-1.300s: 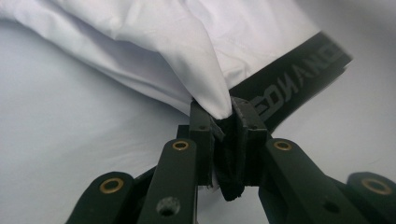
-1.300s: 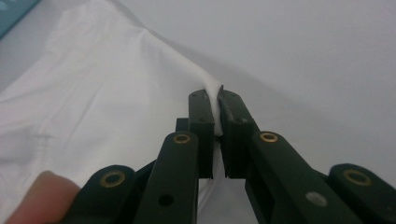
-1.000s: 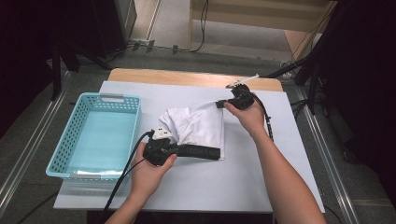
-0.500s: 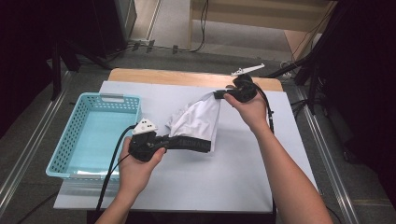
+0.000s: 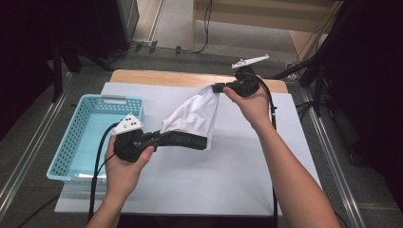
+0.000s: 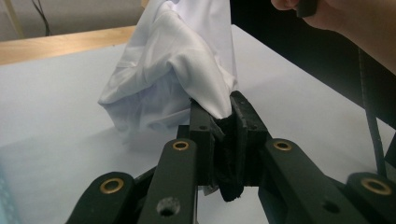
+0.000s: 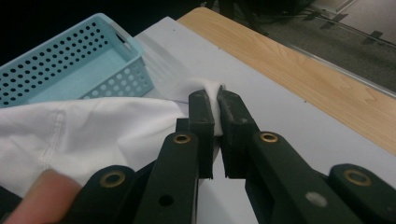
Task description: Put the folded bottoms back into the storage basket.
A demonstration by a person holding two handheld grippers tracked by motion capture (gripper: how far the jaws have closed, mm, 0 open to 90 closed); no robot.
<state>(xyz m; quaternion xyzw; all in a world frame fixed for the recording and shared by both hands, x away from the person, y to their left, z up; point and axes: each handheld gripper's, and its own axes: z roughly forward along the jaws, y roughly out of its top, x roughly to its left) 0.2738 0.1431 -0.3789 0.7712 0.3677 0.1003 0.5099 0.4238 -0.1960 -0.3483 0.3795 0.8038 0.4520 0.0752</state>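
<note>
A white garment (image 5: pixel 192 116) with a black waistband (image 5: pixel 185 140) hangs stretched between both grippers above the table. My left gripper (image 5: pixel 159 136) is shut on its lower left end, next to the basket; in the left gripper view the jaws (image 6: pixel 224 109) pinch white cloth (image 6: pixel 173 60) together with black fabric. My right gripper (image 5: pixel 215 88) is shut on the upper corner near the table's far edge. In the right gripper view a small fold of the white cloth (image 7: pixel 93 126) sits clamped between the jaws of the right gripper (image 7: pixel 215 100).
A turquoise perforated basket (image 5: pixel 62 156) stands on the left of the white table cover (image 5: pixel 214 185); it also appears in the right gripper view (image 7: pixel 116 79). A bare wooden strip (image 5: pixel 157 77) runs along the far edge. Metal rails and dark floor surround the table.
Both hands have risen and lifted the garment off the table. The left hand has shifted left toward the basket, and the cloth now hangs taut between the grippers.
</note>
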